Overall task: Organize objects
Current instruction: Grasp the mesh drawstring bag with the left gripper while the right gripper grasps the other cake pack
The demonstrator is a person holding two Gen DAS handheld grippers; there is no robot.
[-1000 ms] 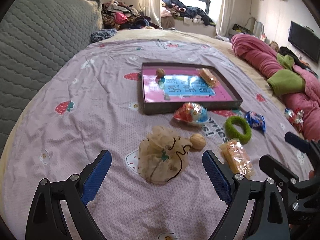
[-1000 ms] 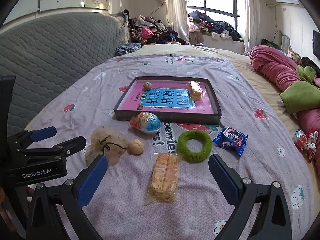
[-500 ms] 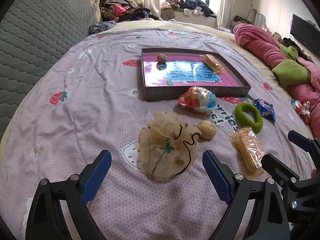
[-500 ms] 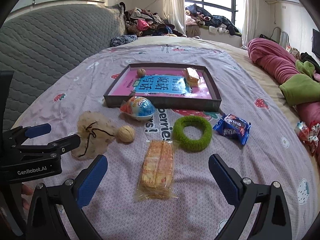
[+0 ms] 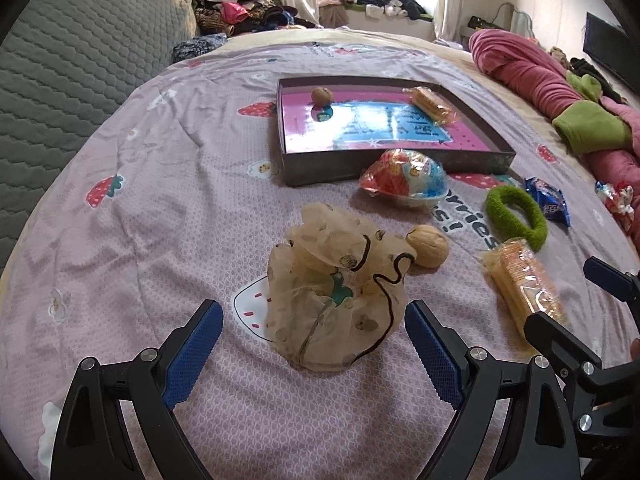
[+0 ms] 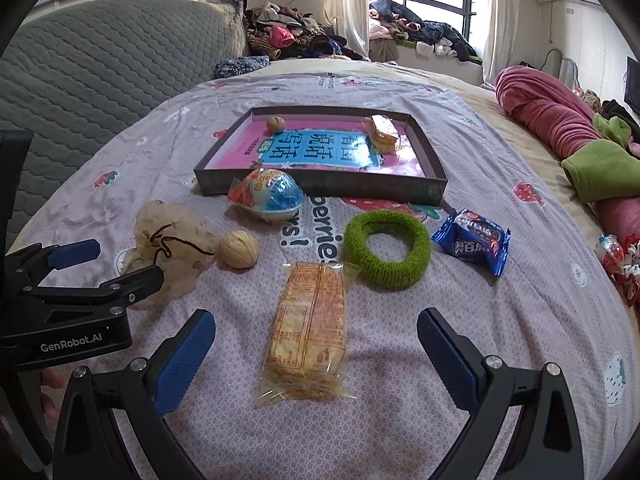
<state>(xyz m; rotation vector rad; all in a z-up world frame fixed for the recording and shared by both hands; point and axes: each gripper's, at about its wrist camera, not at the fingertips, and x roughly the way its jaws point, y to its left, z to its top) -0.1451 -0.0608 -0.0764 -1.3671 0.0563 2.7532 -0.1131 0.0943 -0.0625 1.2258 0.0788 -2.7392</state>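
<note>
A bed [image 6: 500, 320] with a lilac strawberry-print cover carried everything. Toward its far side lay a shallow dark tray [image 6: 224, 188] with a pink and blue printed floor, and inside it sat a walnut [image 6: 275, 123] at the far left corner and a wrapped biscuit pack [image 6: 384, 133] at the far right. Just in front of the tray's near wall lay an egg-shaped toy in a clear wrapper [image 6: 267, 196]. Nearer the cameras, from left to right, lay a beige mesh pouch [image 5: 336, 288] with a dark drawstring, a second walnut [image 5: 428, 246] touching the pouch's right side, a long cracker pack [image 6: 310, 320], a green knitted ring [image 6: 386, 250] and a small blue snack packet [image 6: 474, 240]. The left tongs [image 5: 314, 336] were spread wide and held nothing, their blue pads flanking the near end of the pouch without touching it. The right tongs [image 6: 316, 344] were likewise wide open and empty, with the near half of the cracker pack lying on the cover between the two pads, apart from both. The ring lay just beyond the cracker pack's far right corner, and the blue packet lay just right of the ring.
</note>
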